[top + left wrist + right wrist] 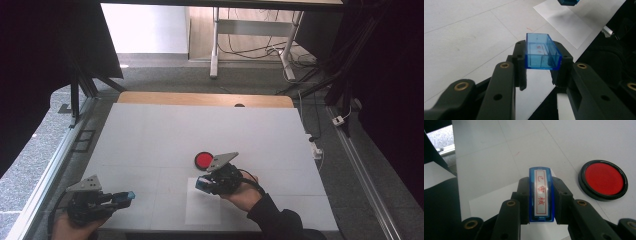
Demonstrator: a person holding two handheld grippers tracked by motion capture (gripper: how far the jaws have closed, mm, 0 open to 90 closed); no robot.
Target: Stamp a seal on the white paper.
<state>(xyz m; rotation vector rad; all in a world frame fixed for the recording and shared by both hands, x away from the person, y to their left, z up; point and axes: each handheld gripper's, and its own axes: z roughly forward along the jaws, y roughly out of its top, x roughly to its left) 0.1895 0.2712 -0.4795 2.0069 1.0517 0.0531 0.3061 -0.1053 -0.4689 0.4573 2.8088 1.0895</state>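
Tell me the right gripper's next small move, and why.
Probably carry the stamp over to the red ink pad and press it in. The cap is already off, in the left gripper, and the pad lies open just beside the right gripper.

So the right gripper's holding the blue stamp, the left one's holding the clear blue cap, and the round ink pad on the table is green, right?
Not quite: the round ink pad is red in a black rim, not green, as the right gripper view shows. The rest stands: the right gripper holds the blue stamp, and the left gripper holds the clear blue cap.
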